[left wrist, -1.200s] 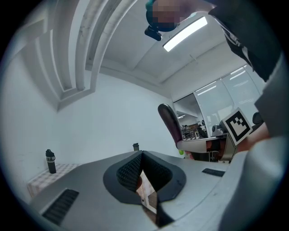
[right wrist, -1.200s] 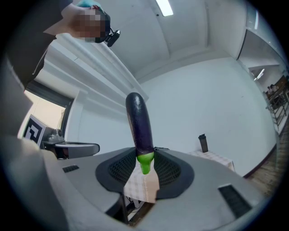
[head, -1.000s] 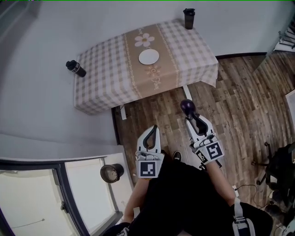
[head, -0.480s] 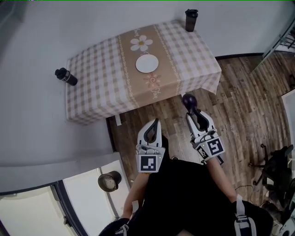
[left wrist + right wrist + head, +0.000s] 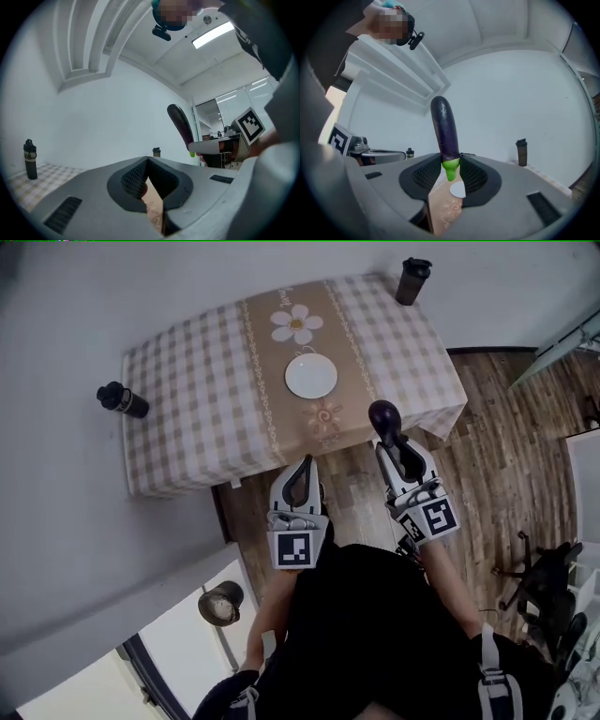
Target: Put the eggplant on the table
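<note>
A dark purple eggplant with a green stem stands upright in my right gripper, which is shut on its stem end. It hangs right at the near edge of the checked table. In the right gripper view the eggplant rises from between the pads of the right gripper, with the white plate beyond. My left gripper is shut and holds nothing, its tips just short of the table edge. The left gripper view shows the left gripper with tips touching and the eggplant off to the right.
A white plate lies on the brown runner mid-table. One dark bottle stands at the table's left edge, another at the far right corner. A round bin sits on the floor at my left, a black chair at my right.
The person has walked toward the table. Both grippers have come up to its near edge, the eggplant still upright in the right gripper.
</note>
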### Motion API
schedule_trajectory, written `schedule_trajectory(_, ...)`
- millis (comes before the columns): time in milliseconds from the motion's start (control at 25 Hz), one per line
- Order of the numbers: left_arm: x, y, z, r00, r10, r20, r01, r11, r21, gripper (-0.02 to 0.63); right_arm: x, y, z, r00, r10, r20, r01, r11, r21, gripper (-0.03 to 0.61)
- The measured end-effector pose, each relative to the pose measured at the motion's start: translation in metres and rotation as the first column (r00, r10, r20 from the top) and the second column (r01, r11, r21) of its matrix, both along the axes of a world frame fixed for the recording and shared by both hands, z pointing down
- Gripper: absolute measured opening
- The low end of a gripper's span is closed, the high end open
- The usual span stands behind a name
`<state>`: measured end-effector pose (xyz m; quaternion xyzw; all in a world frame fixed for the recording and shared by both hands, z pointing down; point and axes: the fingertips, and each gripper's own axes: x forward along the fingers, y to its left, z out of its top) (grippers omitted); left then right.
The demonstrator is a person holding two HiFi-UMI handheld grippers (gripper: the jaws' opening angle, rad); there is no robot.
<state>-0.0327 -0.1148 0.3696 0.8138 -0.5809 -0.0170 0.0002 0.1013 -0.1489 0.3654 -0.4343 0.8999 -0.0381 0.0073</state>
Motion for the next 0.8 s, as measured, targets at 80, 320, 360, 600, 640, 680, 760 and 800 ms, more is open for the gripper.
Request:
schedule_trajectory(80,-0.012,-0.020,0.006,1.000,0.004,-0.006,-0.004,1.000,-0.001,-0.008,-0.011,-0.021,0.000,1.000,0.006,0.005,-0.006,1.000,0.011,0.133)
schedule_trajectory(320,-0.023,-0.033,0.020,0.999,0.029,0.025,-0.029,0.999,0.025,-0.008,-0.021,-0.032,0.013,0.998,0.031,0.058,-0.033,0.999,0.028,0.133)
schedule_trajectory(360,-0.027,-0.032,0.021,0.999,0.032,0.021,-0.033,0.999,0.028,-0.008,-0.025,-0.032,0.013,0.998,0.037,0.060,-0.039,0.999,0.032,0.133)
schedule_trajectory(600,-0.058,-0.068,0.035,0.997,0.045,0.057,-0.046,0.999,0.016,-0.008,-0.052,-0.067,0.006,0.993,0.078,0.088,-0.084,0.994,0.073,0.133)
schedule_trajectory(640,-0.060,-0.075,0.034,0.998,0.041,0.050,-0.043,0.999,0.026,-0.008,-0.055,-0.072,0.004,0.992,0.078,0.095,-0.086,0.993,0.083,0.133)
schedule_trajectory(680,-0.062,-0.079,0.033,0.998,0.038,0.042,-0.040,0.999,0.036,-0.008,-0.057,-0.076,0.002,0.992,0.075,0.099,-0.084,0.992,0.093,0.133)
schedule_trajectory(760,-0.065,-0.085,0.033,0.999,0.032,0.037,-0.033,0.998,0.044,-0.008,-0.062,-0.082,0.002,0.993,0.065,0.096,-0.075,0.992,0.106,0.133)
schedule_trajectory(800,-0.067,-0.088,0.034,0.999,0.027,0.037,-0.029,0.999,0.044,-0.008,-0.064,-0.085,0.003,0.994,0.060,0.094,-0.071,0.992,0.109,0.132)
